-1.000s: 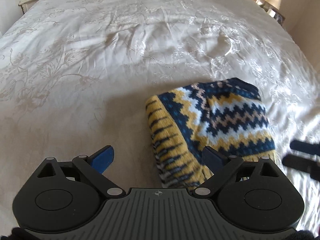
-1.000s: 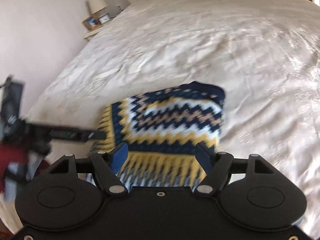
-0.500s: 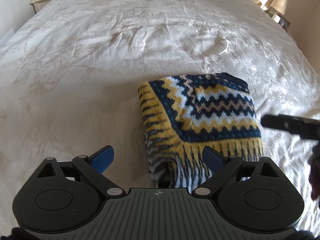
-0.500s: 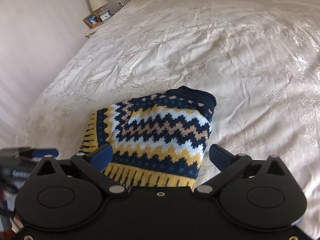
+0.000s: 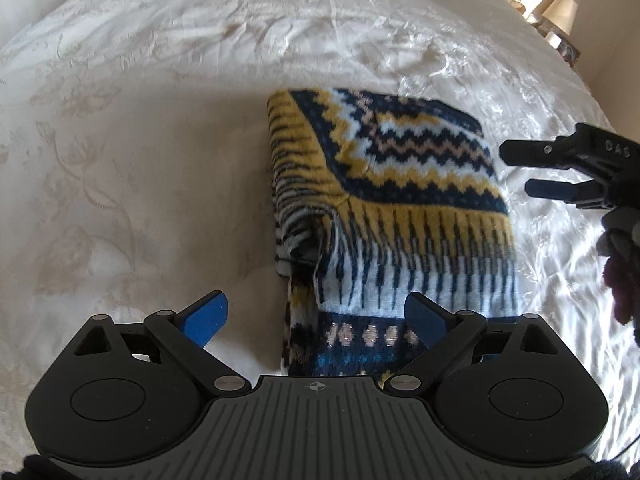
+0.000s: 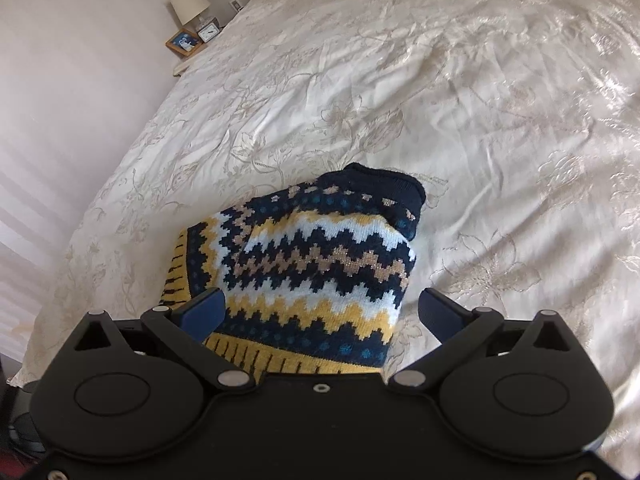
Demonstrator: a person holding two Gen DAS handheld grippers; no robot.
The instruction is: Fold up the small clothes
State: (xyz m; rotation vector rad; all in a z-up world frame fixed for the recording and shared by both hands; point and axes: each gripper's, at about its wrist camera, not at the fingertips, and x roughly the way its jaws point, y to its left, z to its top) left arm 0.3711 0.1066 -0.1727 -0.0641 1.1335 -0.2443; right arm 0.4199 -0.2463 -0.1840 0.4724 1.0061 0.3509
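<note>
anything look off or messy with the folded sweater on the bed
Mostly tidy. The patterned sweater lies folded on the cream bedspread, but in the left wrist view its near left corner is askew: a loose flap splays out beyond the top layer, so the edges do not line up. No damage shows.

We see a bed (image 6: 460,100) under a cream bedspread with a floral pattern, creased and shiny where light falls. At its far corner stand a white-shaded lamp (image 6: 188,2), a small clock (image 6: 209,32) and a wood-framed photo (image 6: 184,42). Another lamp (image 5: 560,10) glows across the bed.
</note>
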